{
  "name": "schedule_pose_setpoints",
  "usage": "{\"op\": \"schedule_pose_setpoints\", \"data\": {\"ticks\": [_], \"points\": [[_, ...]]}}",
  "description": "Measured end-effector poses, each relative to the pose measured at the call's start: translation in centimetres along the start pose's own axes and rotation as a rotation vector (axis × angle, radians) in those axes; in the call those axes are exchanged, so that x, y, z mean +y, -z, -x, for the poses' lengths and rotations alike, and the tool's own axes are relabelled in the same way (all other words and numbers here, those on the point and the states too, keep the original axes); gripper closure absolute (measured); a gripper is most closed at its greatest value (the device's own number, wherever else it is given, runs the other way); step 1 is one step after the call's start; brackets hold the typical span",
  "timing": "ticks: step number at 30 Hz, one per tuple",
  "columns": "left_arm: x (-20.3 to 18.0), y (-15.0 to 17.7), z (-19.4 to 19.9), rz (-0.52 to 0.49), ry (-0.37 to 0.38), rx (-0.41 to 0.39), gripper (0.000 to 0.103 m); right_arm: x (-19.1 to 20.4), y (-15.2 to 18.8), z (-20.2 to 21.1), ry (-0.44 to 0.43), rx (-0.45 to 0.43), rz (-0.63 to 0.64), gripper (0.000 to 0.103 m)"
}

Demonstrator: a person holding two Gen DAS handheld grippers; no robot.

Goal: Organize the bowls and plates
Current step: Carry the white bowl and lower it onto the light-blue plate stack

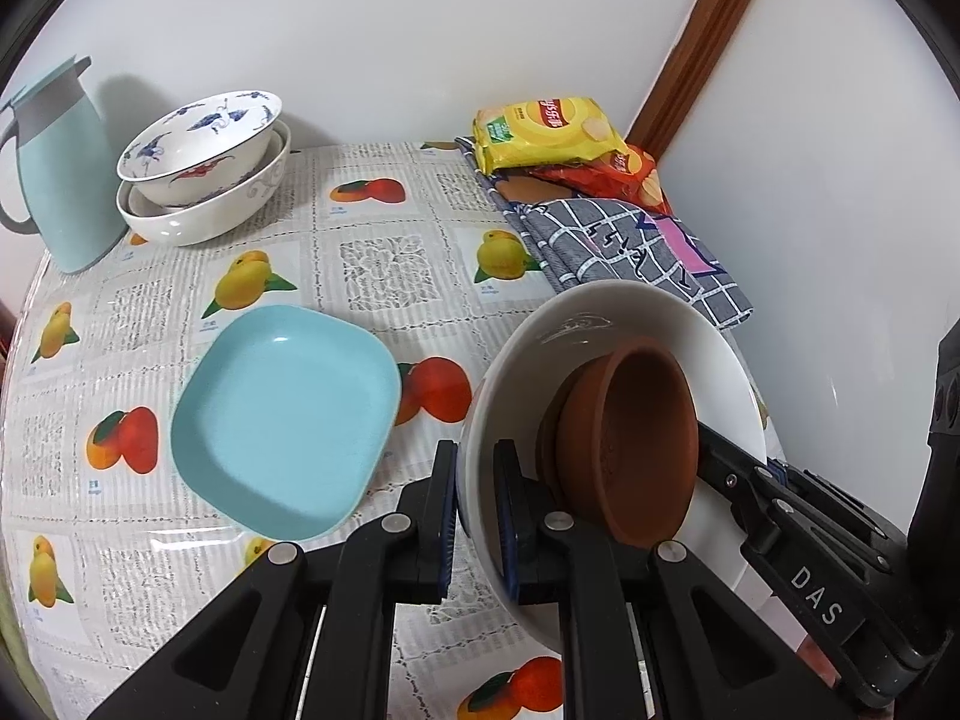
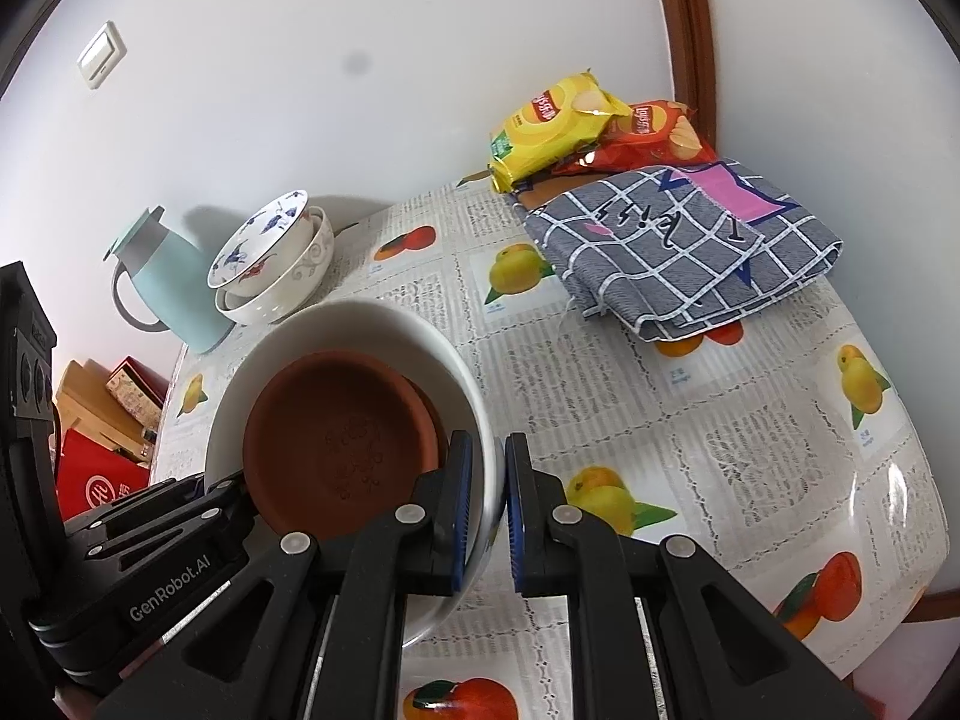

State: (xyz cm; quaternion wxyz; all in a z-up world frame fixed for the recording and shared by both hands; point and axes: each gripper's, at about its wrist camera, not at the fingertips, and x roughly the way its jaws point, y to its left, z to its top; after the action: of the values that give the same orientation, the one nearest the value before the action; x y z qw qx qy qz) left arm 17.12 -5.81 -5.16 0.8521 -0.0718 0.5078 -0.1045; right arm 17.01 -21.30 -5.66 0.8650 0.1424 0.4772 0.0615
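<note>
A large white bowl point(image 1: 708, 348) holds brown clay dishes point(image 1: 630, 438). My left gripper point(image 1: 477, 516) is shut on the bowl's left rim. My right gripper point(image 2: 489, 510) is shut on the opposite rim of the white bowl point(image 2: 360, 318), with the brown dishes point(image 2: 342, 438) inside. The bowl is held tilted just above the table. A light blue square plate point(image 1: 282, 420) lies on the table left of the bowl. A blue-patterned bowl point(image 1: 198, 144) sits nested in a stack of white bowls point(image 1: 210, 210) at the back left; the stack also shows in the right wrist view point(image 2: 276, 276).
A light blue jug point(image 1: 54, 174) stands at the back left beside the bowl stack. A folded checked cloth point(image 1: 630, 240) and yellow and red snack bags point(image 1: 552, 132) lie at the back right. The fruit-print tablecloth point(image 1: 372, 228) meets the wall. Red boxes point(image 2: 102, 480) sit beyond the table's left edge.
</note>
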Motion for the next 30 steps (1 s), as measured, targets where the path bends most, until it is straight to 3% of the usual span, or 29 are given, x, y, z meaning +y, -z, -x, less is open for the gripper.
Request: {"op": "schedule_pose_setpoints", "data": {"ticks": [30], "points": [[8.9, 0.0, -0.7, 0.086, -0.035, 0.021, 0.091, 7.2, 0.8, -5.1, -0.036, 0.064, 0.057, 0.092]]}}
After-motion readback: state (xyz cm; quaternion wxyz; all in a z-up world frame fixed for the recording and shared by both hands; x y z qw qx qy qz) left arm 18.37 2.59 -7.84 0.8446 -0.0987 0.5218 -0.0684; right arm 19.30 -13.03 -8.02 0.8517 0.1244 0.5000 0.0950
